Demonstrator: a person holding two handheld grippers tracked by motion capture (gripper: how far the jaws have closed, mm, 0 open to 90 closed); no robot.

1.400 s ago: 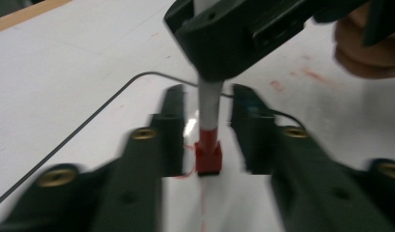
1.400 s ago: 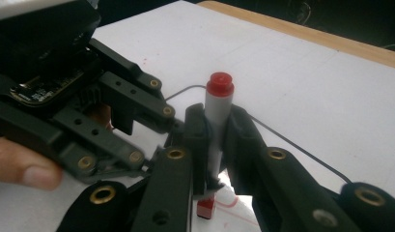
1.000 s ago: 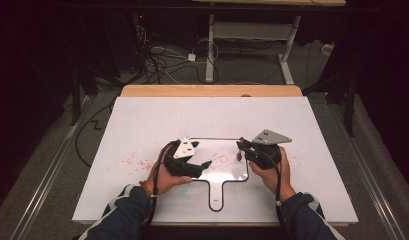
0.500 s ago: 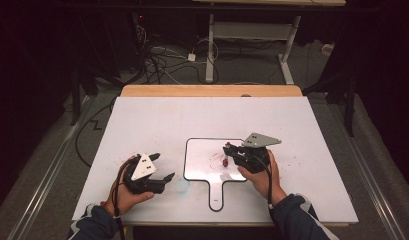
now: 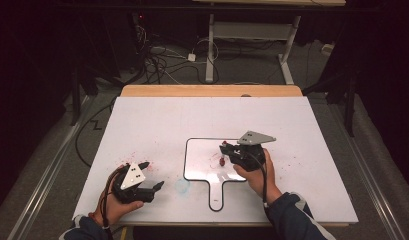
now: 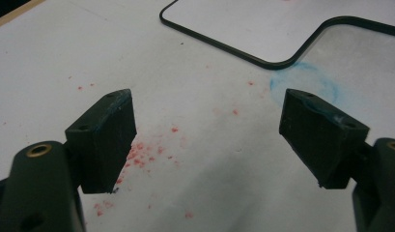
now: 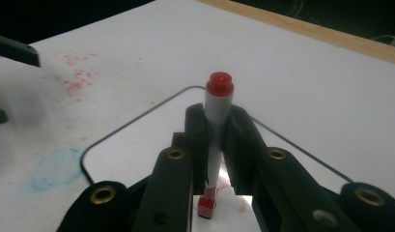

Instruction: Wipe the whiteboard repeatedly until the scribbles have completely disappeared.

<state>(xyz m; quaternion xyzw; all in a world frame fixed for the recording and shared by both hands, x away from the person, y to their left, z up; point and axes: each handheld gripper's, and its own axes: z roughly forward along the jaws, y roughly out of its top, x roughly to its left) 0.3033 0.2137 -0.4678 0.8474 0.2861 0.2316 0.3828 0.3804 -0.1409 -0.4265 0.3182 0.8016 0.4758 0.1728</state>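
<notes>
Right gripper point(image 7: 215, 145) clamped on a red pen point(image 7: 215, 125), tip down on the board point(image 5: 202, 150). Some red marks on it already. Probably more drawing to come. Left gripper point(image 6: 209, 140) wide apart, empty, off beside the board.

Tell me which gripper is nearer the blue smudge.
Left. The left gripper sits just left of the blue smudge, jaws open. The right gripper, clamping a red marker, is over the whiteboard, farther off.

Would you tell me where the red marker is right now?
The red marker stands clamped in the right gripper, tip down on the small whiteboard.
</notes>
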